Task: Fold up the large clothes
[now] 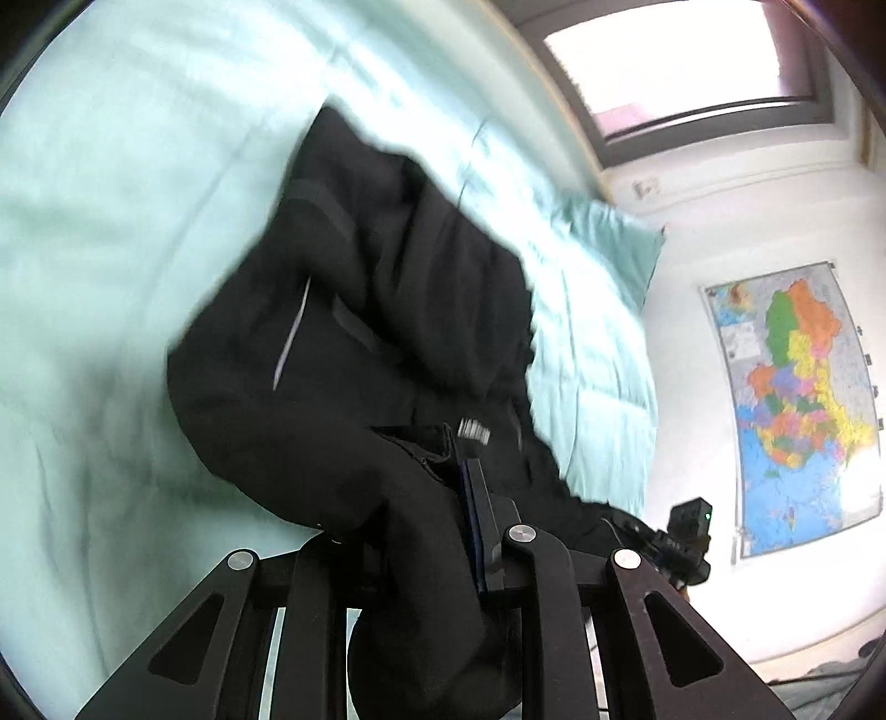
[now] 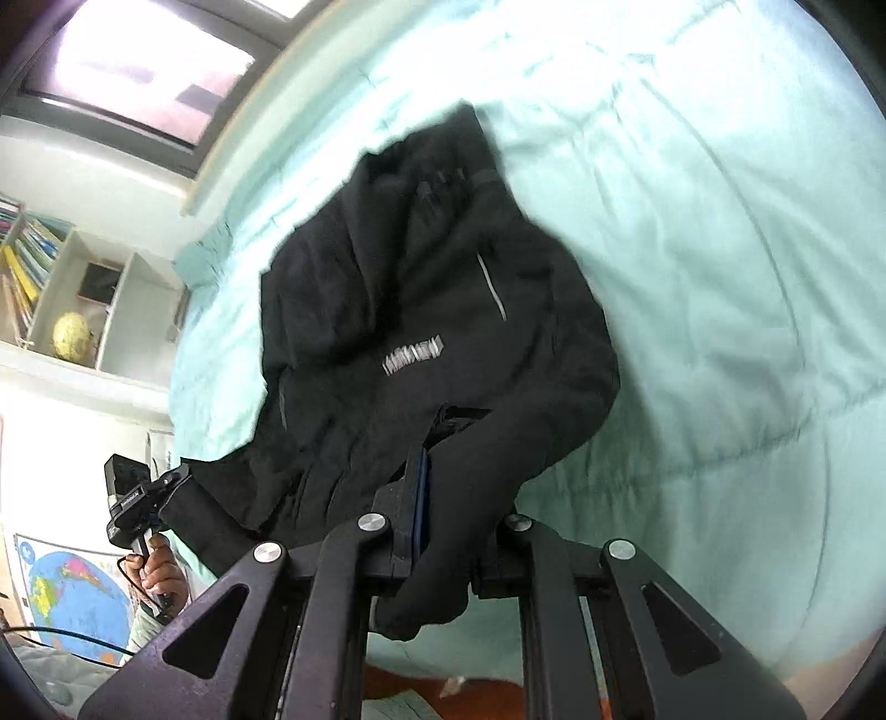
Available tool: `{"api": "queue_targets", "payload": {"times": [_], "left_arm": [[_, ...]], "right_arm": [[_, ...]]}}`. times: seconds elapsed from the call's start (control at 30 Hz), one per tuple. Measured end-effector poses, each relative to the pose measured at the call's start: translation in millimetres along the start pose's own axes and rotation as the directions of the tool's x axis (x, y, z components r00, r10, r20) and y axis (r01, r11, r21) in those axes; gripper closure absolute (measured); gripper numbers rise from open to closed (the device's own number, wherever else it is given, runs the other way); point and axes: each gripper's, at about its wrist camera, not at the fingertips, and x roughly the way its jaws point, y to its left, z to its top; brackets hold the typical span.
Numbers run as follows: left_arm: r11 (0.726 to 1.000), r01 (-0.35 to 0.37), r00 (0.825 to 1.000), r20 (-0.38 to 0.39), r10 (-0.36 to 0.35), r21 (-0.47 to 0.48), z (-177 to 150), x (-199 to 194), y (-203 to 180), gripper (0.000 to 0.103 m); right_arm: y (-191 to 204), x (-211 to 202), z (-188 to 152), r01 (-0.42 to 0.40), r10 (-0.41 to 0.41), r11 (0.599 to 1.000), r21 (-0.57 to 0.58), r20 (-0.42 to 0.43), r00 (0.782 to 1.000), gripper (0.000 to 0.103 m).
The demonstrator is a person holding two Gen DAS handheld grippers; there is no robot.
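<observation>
A black jacket [image 1: 354, 343] with a white logo and a reflective zip strip hangs over a pale green bed. It also shows in the right wrist view [image 2: 421, 310]. My left gripper [image 1: 443, 498] is shut on a bunch of the jacket's fabric, which drapes over its fingers. My right gripper [image 2: 443, 487] is shut on another part of the jacket, with cloth hanging down between its arms. Each gripper appears at the edge of the other's view: the right gripper [image 1: 686, 531], the left gripper [image 2: 133, 498] held by a hand.
The pale green bed sheet [image 1: 99, 232] fills most of both views. A green pillow [image 1: 614, 238] lies by the wall. A wall map [image 1: 797, 399], a window [image 1: 664, 50] and a shelf with books and a globe [image 2: 72, 332] surround the bed.
</observation>
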Motion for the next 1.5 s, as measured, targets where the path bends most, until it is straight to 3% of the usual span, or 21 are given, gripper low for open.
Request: {"api": "queue_targets", "payload": {"times": [0.2, 0.4, 0.53, 0.7, 0.87, 0.97, 1.07, 1.2, 1.27, 1.33, 1.4, 1.47, 1.5], "left_arm": [[0.999, 0.018, 0.990, 0.142, -0.024, 0.047, 58, -22, -27, 0.082], [0.999, 0.031, 0.969, 0.244, -0.032, 0.008, 123, -11, -32, 0.082], [0.993, -0.007, 0.969, 0.244, 0.035, -0.118, 187, 25, -12, 0.081], [0.973, -0.107, 0.968, 0.204, 0.149, -0.206, 258, 98, 22, 0.081], [0.928, -0.307, 0.947, 0.023, 0.319, -0.209, 288, 199, 73, 0.080], [0.927, -0.333, 0.941, 0.009, 0.339, -0.172, 285, 224, 85, 0.080], [0.931, -0.350, 0.936, -0.005, 0.352, -0.099, 285, 229, 81, 0.080], [0.951, -0.303, 0.952, -0.059, 0.300, -0.056, 288, 208, 71, 0.077], [0.966, -0.257, 0.965, -0.055, 0.256, -0.023, 287, 182, 61, 0.072], [0.983, -0.181, 0.982, -0.064, 0.179, -0.024, 279, 156, 55, 0.060], [0.991, -0.132, 0.990, -0.050, 0.130, -0.039, 271, 132, 52, 0.046], [0.988, -0.134, 0.991, 0.002, 0.135, -0.078, 263, 103, 54, 0.039], [0.989, -0.116, 0.993, 0.024, 0.118, -0.096, 261, 92, 56, 0.039]], "right_arm": [[28, -15, 66, -0.026, 0.031, 0.998, -0.051, 0.103, 0.994, 0.088], [63, 1, 165, -0.021, 0.037, 0.995, -0.098, 0.171, 0.984, 0.088], [76, 45, 238, 0.030, -0.015, 0.996, -0.089, 0.166, 0.986, 0.088], [62, 143, 313, 0.157, -0.153, 0.987, -0.036, 0.096, 0.984, 0.088], [24, 241, 328, 0.293, -0.294, 0.956, -0.019, -0.052, 0.955, 0.088], [9, 277, 324, 0.327, -0.330, 0.944, -0.041, -0.099, 0.939, 0.088], [10, 287, 321, 0.352, -0.359, 0.933, -0.078, -0.105, 0.928, 0.088], [14, 260, 321, 0.312, -0.319, 0.947, -0.079, -0.101, 0.942, 0.087], [22, 230, 320, 0.262, -0.267, 0.962, -0.073, -0.067, 0.962, 0.080], [29, 202, 316, 0.196, -0.199, 0.978, -0.075, -0.037, 0.979, 0.070], [37, 178, 309, 0.129, -0.131, 0.986, -0.105, -0.016, 0.991, 0.051], [46, 162, 301, 0.144, -0.142, 0.977, -0.155, 0.028, 0.989, 0.020], [51, 154, 296, 0.171, -0.163, 0.967, -0.190, 0.054, 0.985, 0.018]]}}
